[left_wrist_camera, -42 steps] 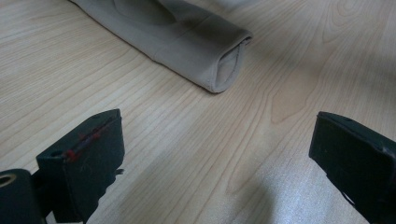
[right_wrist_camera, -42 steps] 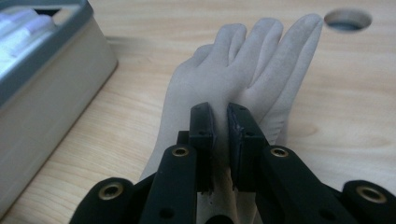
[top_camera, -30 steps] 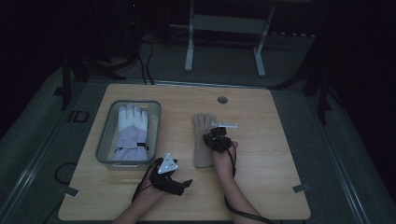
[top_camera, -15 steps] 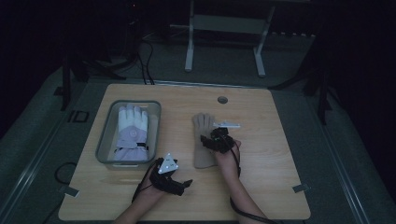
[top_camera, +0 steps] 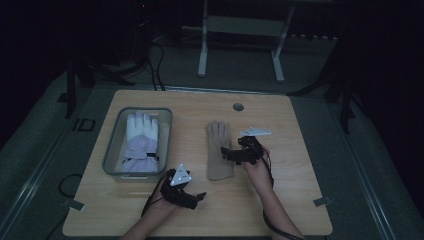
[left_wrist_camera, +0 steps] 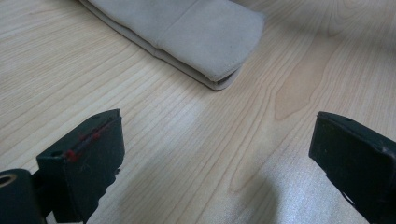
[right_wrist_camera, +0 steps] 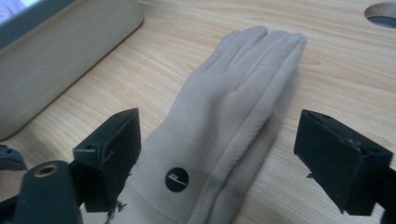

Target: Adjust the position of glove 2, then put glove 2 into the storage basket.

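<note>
A beige glove (top_camera: 219, 150) lies flat at the middle of the table, fingers pointing away from me. My right gripper (top_camera: 231, 153) hovers over its right edge. In the right gripper view the jaws have just been opening and now stand wide on either side of the glove (right_wrist_camera: 233, 107), pads clear of it. My left gripper (top_camera: 198, 196) rests near the front of the table. Its jaws (left_wrist_camera: 215, 154) are open over bare wood, just short of the glove's cuff (left_wrist_camera: 196, 32). A white and lavender glove (top_camera: 141, 137) lies in the grey bin (top_camera: 111, 150).
The bin's wall (right_wrist_camera: 60, 56) stands close to the left of the beige glove. A round cable hole (top_camera: 238, 106) sits in the table's far side. A metal stand (top_camera: 240, 50) rises behind the table, with cables on the dark floor.
The right gripper's jaws have opened off the beige glove, and the hand has lifted and drifted slightly right. The glove stays flat on the table. The left gripper has not moved.
</note>
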### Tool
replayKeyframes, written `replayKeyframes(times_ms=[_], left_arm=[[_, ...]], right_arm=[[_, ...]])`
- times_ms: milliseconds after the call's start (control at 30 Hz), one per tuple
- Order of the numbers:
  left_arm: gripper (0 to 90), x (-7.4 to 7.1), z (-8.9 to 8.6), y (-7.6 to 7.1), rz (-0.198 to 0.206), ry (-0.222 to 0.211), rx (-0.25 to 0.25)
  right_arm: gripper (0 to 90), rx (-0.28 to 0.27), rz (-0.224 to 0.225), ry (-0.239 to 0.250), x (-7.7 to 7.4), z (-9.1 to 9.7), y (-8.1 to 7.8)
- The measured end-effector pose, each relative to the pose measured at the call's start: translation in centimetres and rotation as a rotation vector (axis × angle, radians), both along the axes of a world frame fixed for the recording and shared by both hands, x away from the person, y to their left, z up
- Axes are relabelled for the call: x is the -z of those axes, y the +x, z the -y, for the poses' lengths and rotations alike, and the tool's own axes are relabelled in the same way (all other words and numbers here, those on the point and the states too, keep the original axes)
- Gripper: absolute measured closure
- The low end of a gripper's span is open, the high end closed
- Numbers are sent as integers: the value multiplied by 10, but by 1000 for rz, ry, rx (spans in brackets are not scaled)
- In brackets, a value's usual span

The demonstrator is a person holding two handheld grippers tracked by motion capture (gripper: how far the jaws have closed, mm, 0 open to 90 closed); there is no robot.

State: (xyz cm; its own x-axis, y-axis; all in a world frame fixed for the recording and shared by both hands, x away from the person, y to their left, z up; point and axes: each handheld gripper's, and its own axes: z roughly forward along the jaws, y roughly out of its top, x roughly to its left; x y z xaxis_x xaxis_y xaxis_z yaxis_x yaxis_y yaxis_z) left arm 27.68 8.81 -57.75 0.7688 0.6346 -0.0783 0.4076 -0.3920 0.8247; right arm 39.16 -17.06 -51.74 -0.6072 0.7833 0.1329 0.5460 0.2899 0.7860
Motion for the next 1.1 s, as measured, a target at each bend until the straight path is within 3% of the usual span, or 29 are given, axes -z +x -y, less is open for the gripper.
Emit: replayKeyframes(times_ms=[167, 200, 233, 267, 333, 467, 533, 600, 667, 767, 800, 867, 900, 1000, 1033, 1067, 1100], left_arm=[[37, -1, 0, 2, -13, 4, 7], [37, -1, -1, 4, -25, 10, -16], [38, -1, -1, 4, -25, 10, -16], [38, -2, -2, 5, -32, -3, -24], [38, -2, -4, 7, -46, -14, -27], [39, -5, -2, 8, -35, 1, -20], [50, -12, 3, 9, 1, 18, 1], [50, -16, 8, 11, 7, 14, 15], [50, -20, 11, 16, -19, -27, 34], [51, -22, 14, 18, -2, -18, 45], [62, -24, 20, 20, 43, 29, 57], [62, -25, 22, 21, 60, 40, 65], [62, -27, 30, 22, 95, 77, 76], [80, -29, 37, 23, 125, 112, 93], [100, -31, 45, 25, 146, 142, 107], [100, -31, 45, 25, 146, 142, 107], [106, -31, 53, 28, 168, 194, 122]], right_arm=[[149, -7, 16, 4, -4, 12, -1], [149, -14, -19, 12, -8, 18, -1], [149, -14, -19, 12, -8, 18, -1], [136, -8, -60, 44, -9, 23, -1], [122, -10, -62, 39, -10, 26, -1], [108, -36, -78, 72, -12, 31, -1], [132, -20, -80, 60, -14, 35, 5], [138, -18, -86, 66, -17, 36, 9], [163, -19, -75, 67, -20, 35, 14], [164, -21, -76, 66, -22, 32, 19], [190, -21, -85, 64, -21, 28, 26], [196, -22, -83, 62, -21, 26, 29], [212, -19, -93, 67, -20, 22, 36], [220, -16, -100, 68, -20, 19, 42], [239, -4, -120, 74, -18, 15, 50], [239, -4, -120, 74, -18, 15, 50], [264, 17, -137, 66, -16, 11, 57]])
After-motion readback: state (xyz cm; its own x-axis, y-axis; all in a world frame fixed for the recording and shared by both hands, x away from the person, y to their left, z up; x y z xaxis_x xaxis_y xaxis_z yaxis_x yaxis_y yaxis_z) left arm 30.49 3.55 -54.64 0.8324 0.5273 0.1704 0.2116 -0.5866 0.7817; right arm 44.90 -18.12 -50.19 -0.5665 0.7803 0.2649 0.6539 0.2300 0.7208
